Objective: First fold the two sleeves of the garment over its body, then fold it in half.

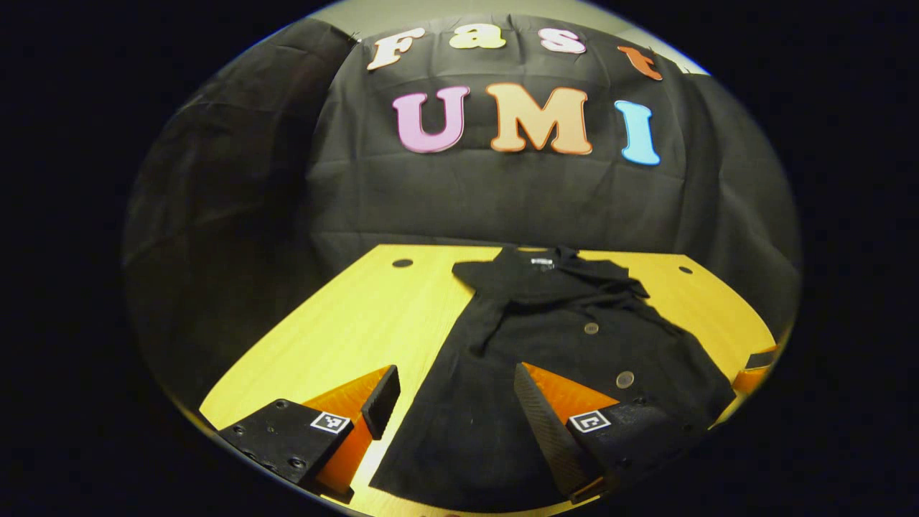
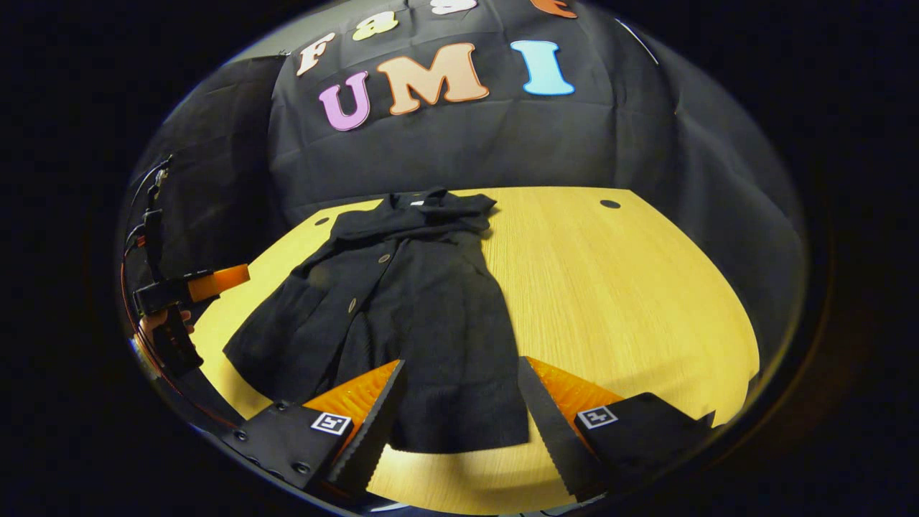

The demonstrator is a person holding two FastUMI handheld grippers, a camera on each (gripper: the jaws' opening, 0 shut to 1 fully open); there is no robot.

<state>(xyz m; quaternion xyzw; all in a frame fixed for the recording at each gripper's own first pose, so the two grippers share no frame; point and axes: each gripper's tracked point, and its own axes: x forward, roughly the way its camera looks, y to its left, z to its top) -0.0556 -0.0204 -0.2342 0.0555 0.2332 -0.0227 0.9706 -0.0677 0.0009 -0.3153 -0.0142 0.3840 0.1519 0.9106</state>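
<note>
A black buttoned garment (image 1: 546, 345) lies flat on the wooden table (image 1: 344, 323), collar toward the far wall, with both sleeves lying folded across its body. My left gripper (image 1: 456, 402) hovers open over the garment's near left hem, nothing between its fingers. In the right gripper view the same garment (image 2: 409, 309) lies left of centre on the table (image 2: 617, 287). My right gripper (image 2: 459, 402) stands open above the garment's near right hem corner. The left gripper (image 2: 194, 283), held by a hand, shows at the far left edge of that view.
The table has small round holes near its far corners (image 1: 402, 263) (image 2: 609, 204). Black cloth walls close the booth behind and to the sides. Bare tabletop stretches right of the garment in the right gripper view (image 2: 646, 316).
</note>
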